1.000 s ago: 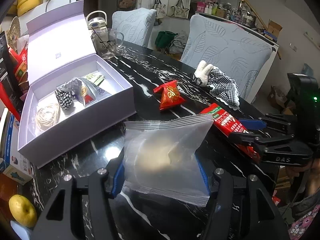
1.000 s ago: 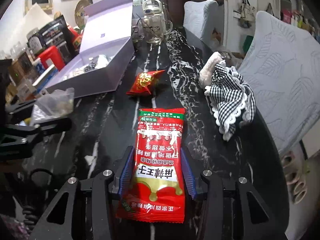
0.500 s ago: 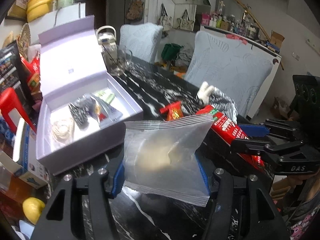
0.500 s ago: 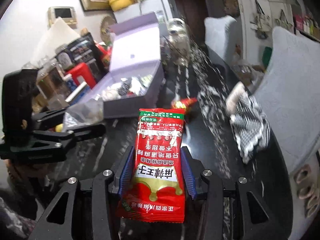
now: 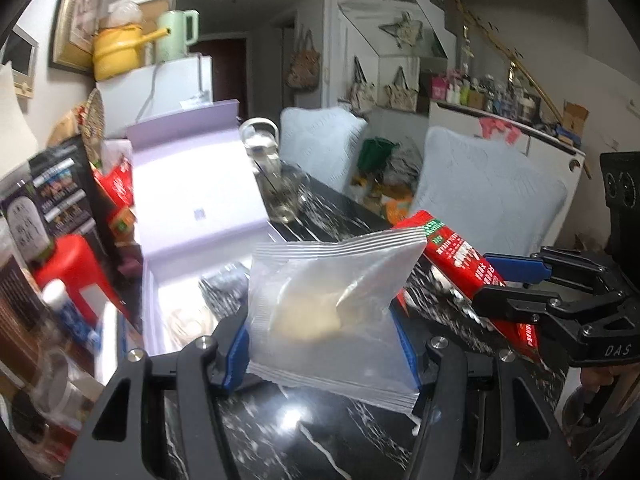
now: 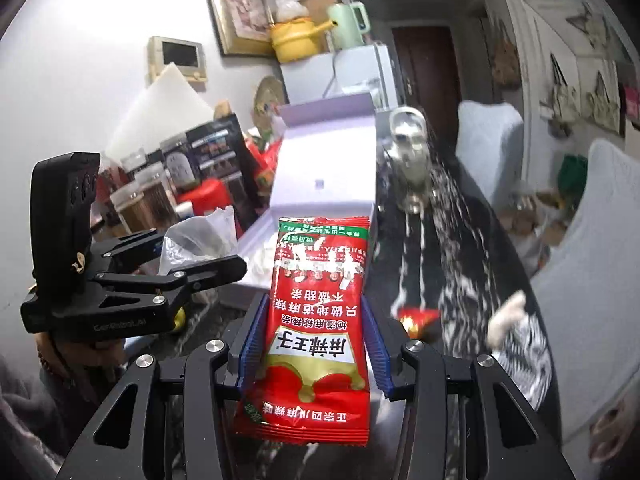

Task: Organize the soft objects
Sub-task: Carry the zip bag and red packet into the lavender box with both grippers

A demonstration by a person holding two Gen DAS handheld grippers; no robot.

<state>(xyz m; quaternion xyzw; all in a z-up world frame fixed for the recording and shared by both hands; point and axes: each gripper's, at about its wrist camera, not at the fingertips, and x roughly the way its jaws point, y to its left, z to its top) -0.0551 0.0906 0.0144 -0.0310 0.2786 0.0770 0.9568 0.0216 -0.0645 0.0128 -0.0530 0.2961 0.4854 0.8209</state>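
My left gripper is shut on a clear zip bag with a pale lump inside, held up above the black marble table. My right gripper is shut on a red snack packet, also lifted off the table. Each gripper shows in the other's view: the right gripper with the red snack packet at the right, the left gripper with the clear zip bag at the left. The open lilac box stands ahead, its tray half hidden behind the bag.
A small red packet and a checked cloth toy lie on the table at the right. A glass jug stands behind the lilac box. Jars, packets and a red stool crowd the left. Two chairs stand behind the table.
Both grippers have risen with their loads and tilted up, so more of the room and less of the table shows. The lilac box now sits closer ahead.
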